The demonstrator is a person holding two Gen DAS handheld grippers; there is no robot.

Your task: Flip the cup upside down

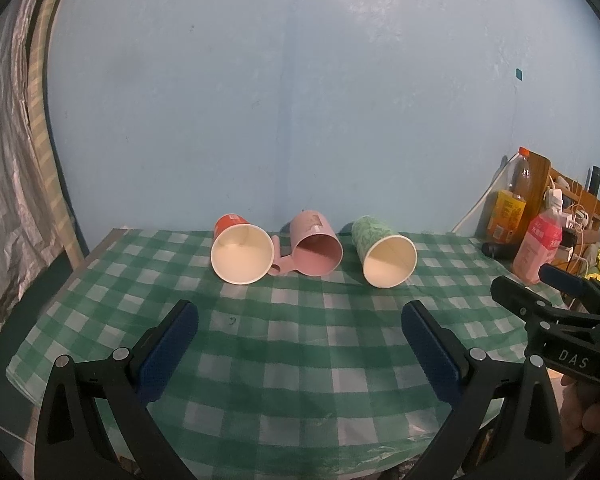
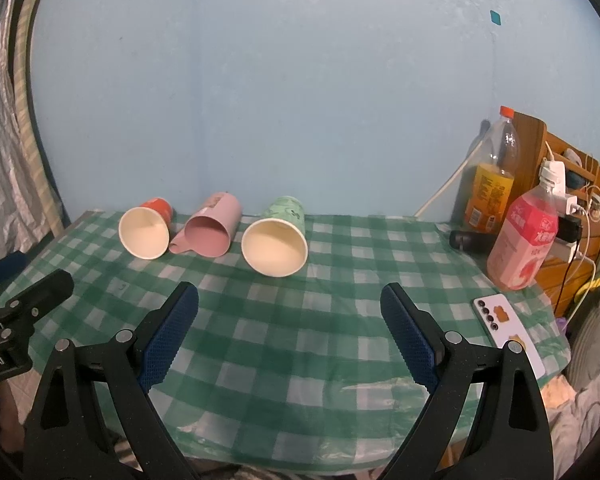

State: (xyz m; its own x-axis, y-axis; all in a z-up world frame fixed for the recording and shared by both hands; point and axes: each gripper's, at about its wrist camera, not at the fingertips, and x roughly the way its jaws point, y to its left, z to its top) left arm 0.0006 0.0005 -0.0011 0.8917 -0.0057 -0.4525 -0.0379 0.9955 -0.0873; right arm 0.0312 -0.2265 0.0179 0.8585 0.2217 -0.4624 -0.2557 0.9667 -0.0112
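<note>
Three cups lie on their sides near the far edge of the table, mouths toward me. From left to right: a red paper cup (image 1: pixel 240 252) (image 2: pixel 146 232), a pink mug with a handle (image 1: pixel 316 244) (image 2: pixel 210 232) and a green paper cup (image 1: pixel 382 252) (image 2: pixel 278 238). My left gripper (image 1: pixel 300 320) is open and empty, short of the cups. My right gripper (image 2: pixel 290 304) is open and empty, short of the green cup. It also shows at the right of the left wrist view (image 1: pixel 540 292).
A green checked cloth (image 1: pixel 300 360) (image 2: pixel 300 340) covers the table. At the right stand a pink bottle (image 1: pixel 538 248) (image 2: pixel 524 240) and an orange drink bottle (image 1: pixel 510 200) (image 2: pixel 490 184). A phone (image 2: pixel 508 332) lies near the right edge. A blue wall is behind.
</note>
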